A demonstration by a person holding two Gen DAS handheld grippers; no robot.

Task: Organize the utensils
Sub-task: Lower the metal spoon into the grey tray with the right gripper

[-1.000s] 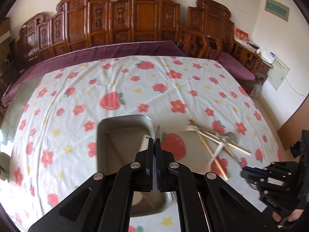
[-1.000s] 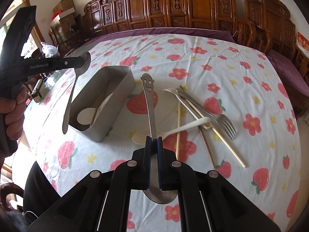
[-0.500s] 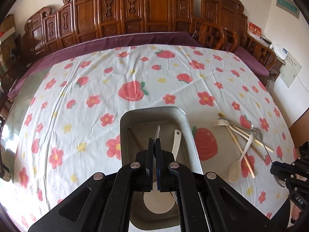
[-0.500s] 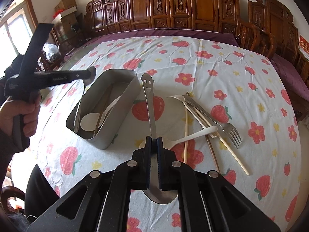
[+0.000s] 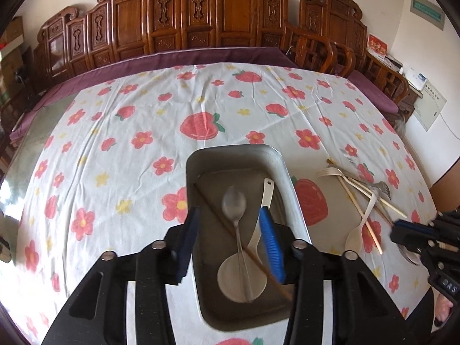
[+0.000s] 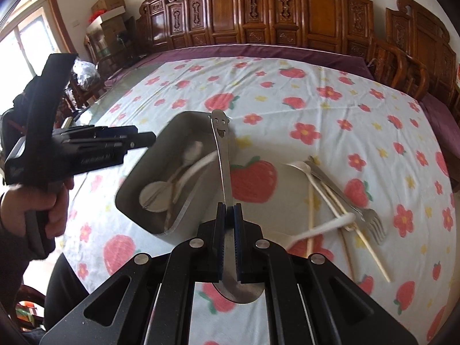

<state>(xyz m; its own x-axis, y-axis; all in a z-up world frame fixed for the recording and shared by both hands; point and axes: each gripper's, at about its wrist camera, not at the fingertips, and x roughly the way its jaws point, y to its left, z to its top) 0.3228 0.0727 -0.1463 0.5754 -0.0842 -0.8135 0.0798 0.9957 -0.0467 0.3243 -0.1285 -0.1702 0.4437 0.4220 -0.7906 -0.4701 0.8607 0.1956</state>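
Observation:
A metal tray (image 5: 198, 166) (image 6: 184, 120) sits on the flowered tablecloth. In it lie a metal spoon (image 5: 234, 204), a white spoon (image 5: 266, 198) and a brown chopstick (image 5: 212, 212). My left gripper (image 5: 227, 230) is open and empty just above the tray. My right gripper (image 6: 228, 210) is shut on a smiley-handled metal spoon (image 6: 221, 149), held above the table right of the tray; its handle points forward. Loose utensils lie to the right: a white spoon (image 5: 362, 224) (image 6: 316, 230), forks (image 5: 373, 184) (image 6: 345, 198) and chopsticks (image 6: 310, 215).
Carved wooden chairs (image 5: 230, 14) line the far side of the table. A purple cloth edge (image 5: 172, 60) borders the tablecloth. Cardboard boxes (image 6: 109, 3) stand at the far left. The right gripper also shows in the left wrist view (image 5: 402, 230).
My left gripper has opened and let the metal spoon drop into the tray. My right gripper, with the smiley spoon, has moved closer to the tray.

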